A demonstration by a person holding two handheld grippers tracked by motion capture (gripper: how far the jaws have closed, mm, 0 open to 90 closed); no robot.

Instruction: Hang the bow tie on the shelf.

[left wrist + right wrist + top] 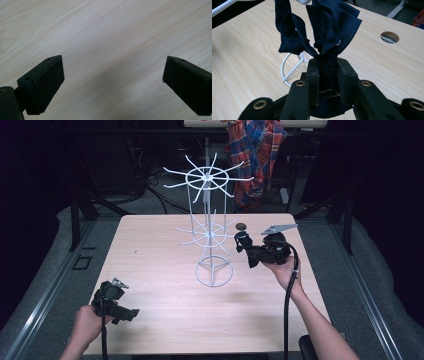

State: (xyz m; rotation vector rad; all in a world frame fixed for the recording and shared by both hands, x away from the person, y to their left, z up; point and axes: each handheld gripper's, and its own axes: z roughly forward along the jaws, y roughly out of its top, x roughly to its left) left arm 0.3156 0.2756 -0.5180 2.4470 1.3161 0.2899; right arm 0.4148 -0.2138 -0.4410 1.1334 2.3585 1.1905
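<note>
**One dark cloth pinched, rack arms waiting**

One dark navy cloth (322,32) sits clamped between my right gripper's (328,75) jaws, bunched at the pinch and fanning upward into folded corners. In the high view the right gripper (243,246) holds it raised off the table, just beside the lower ring of arms on the white wire display rack (210,232). I judge the grip is low on the cloth so the loose upper folds stay free to drape over a rack arm; held by the top, there would be nothing to hang.

Rack: two tiers of radiating wire arms on a central post, with a round wire base (289,67) on the wooden table (160,315). Every arm I can see is bare. Nothing hangs on it yet. The base ring shows right behind the cloth in the right gripper view, so the cloth is close to the stand, though I cannot tell whether it touches an arm.

My left gripper (131,314) rests low at the near left corner, well apart from the rack, jaws spread wide over bare wood, grasping nothing (112,75). My guess is that it is parked out of the way.

Containers: none on the table. A round cable hole (389,37) lies in the tabletop. A plaid shirt (255,155) hangs behind the table.
</note>
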